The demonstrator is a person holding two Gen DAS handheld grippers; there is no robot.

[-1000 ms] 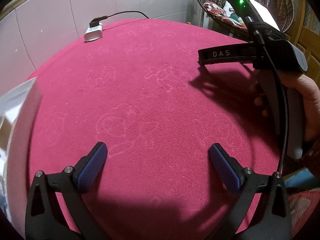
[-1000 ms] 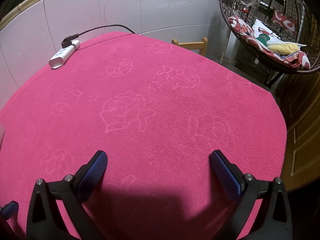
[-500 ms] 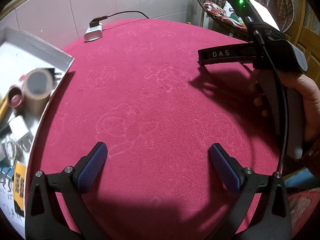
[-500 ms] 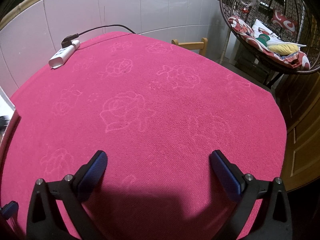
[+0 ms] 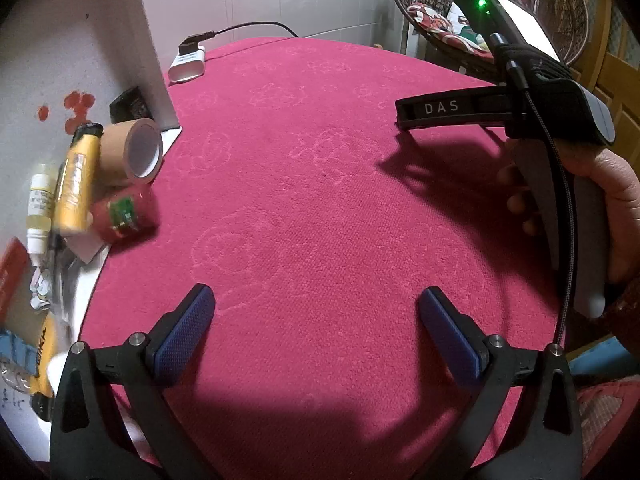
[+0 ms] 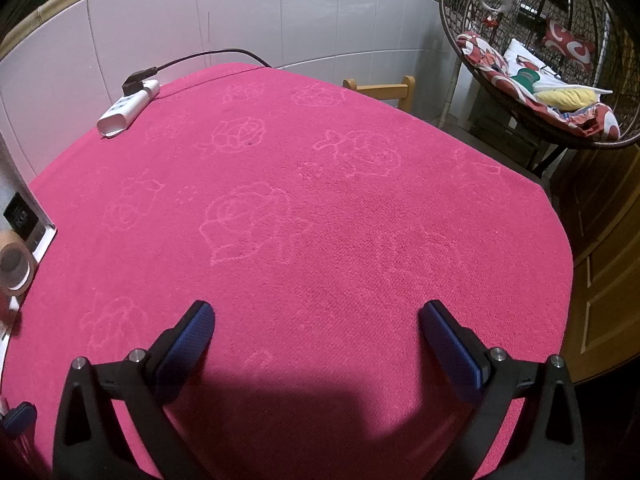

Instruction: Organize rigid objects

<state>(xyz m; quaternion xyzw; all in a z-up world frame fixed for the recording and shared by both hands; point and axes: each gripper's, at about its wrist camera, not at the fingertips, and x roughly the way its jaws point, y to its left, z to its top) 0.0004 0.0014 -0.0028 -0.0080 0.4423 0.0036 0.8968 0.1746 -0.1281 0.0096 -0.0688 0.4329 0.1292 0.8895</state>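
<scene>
A white box stands tilted at the left edge of the red tablecloth, and small things are tumbling out of it. Among them are a brown tape roll, a yellow tube, a small red jar, a dropper bottle and a black block. My left gripper is open and empty, low over the cloth to the right of the pile. My right gripper is open and empty too. The tape roll shows at the far left of the right wrist view.
A white power strip with a black cable lies at the cloth's far edge against the tiled wall. A hand holds the right gripper's handle. Beyond the table stand a wooden chair and a wicker hanging chair.
The white box came in from the left, first flat, then tipped up, and its contents have slid toward the cloth. Neither gripper has moved.
</scene>
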